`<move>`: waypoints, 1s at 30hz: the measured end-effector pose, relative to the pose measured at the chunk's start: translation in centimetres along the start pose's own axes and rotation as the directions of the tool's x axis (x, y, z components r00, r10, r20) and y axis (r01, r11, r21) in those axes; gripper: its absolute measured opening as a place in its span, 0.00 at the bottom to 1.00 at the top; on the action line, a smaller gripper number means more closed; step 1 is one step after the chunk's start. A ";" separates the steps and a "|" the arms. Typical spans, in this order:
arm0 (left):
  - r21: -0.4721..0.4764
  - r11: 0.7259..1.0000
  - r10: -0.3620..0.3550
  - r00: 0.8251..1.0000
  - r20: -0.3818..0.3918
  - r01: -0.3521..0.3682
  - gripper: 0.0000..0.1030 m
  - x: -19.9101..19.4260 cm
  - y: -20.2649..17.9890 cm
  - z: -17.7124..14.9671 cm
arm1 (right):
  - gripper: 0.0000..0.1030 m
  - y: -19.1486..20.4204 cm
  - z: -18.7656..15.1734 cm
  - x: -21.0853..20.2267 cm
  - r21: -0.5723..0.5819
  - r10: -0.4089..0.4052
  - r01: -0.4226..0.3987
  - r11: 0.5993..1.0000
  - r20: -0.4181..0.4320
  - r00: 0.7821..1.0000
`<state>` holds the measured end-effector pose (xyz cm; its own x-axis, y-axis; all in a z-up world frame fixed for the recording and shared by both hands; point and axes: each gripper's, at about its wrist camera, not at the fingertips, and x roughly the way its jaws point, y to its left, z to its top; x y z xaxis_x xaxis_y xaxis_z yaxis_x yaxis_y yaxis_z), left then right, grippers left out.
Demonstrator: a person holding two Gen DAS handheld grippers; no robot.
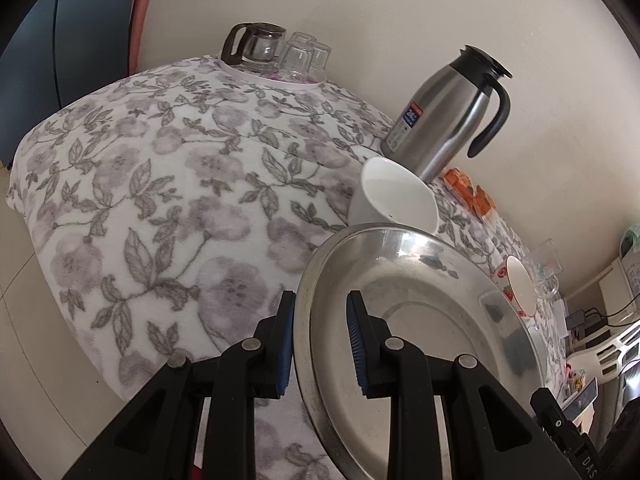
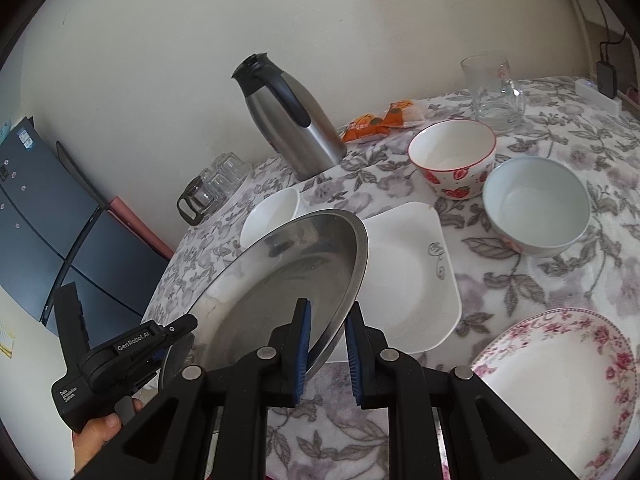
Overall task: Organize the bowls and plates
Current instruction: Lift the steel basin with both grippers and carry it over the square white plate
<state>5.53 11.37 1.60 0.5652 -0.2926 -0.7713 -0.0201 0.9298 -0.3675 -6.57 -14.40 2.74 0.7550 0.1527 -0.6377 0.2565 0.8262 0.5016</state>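
My right gripper (image 2: 326, 344) and left gripper (image 1: 320, 340): each straddles the steel plate (image 2: 280, 280) rim, contact unclear | location: tilted above square white plate (image 2: 408, 280) | handling: likely light, stiff, slick; hold opposite rims | look: round, shiny, shallow.

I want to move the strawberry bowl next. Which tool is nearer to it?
Right, as far as I can judge. The right tool straddles the steel plate's rim on the side facing the strawberry bowl; the left tool straddles the plate's opposite rim, farther off.
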 end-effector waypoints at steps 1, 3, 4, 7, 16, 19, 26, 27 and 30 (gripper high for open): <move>0.004 1.000 -0.003 1.000 -0.002 0.003 0.25 0.0 -0.3 -0.1 | 0.18 -0.3 0.0 -0.2 0.003 -0.003 0.003 1.000 0.003 1.000; 0.014 1.000 -0.008 1.000 -0.006 0.009 0.25 0.1 -0.9 -0.4 | 0.18 -0.8 0.1 -0.6 0.009 -0.007 0.007 1.000 0.008 1.000; 0.018 1.000 -0.011 1.000 -0.007 0.011 0.25 0.1 -1.2 -0.5 | 0.18 -1.1 0.1 -0.8 0.014 -0.011 0.011 1.000 0.011 1.000; 0.035 0.999 -0.021 1.000 -0.014 0.021 0.25 0.2 -2.2 -1.1 | 0.18 -2.1 0.1 -1.2 0.026 -0.020 0.020 0.999 0.017 1.000; 0.078 0.997 -0.010 0.999 -0.048 0.014 0.25 1.4 -4.6 -2.2 | 0.18 -4.4 0.1 -1.7 0.045 -0.065 0.064 0.997 0.020 0.998; 0.090 0.996 -0.010 0.998 -0.058 0.015 0.25 2.0 -5.2 -2.2 | 0.18 -5.1 0.1 -1.4 0.062 -0.074 0.073 0.995 0.016 0.997; 0.133 0.991 0.012 0.997 -0.080 -0.001 0.25 3.3 -6.2 -2.2 | 0.18 -6.2 0.1 -0.5 0.089 -0.100 0.099 0.991 0.008 0.995; 0.132 0.991 0.010 0.996 -0.086 0.001 0.25 3.5 -6.2 -2.2 | 0.18 -6.4 0.1 -0.3 0.095 -0.102 0.102 0.990 0.004 0.995; 0.143 0.990 0.017 0.995 -0.096 -0.003 0.25 4.0 -6.4 -2.3 | 0.18 -6.9 0.1 0.3 0.108 -0.113 0.113 0.988 -0.008 0.994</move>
<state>6.03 3.80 -0.28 0.4827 -0.2973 -0.8238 0.0968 0.9530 -0.2872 -8.05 -20.10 -0.90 0.7163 0.0624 -0.6950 0.4042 0.7747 0.4862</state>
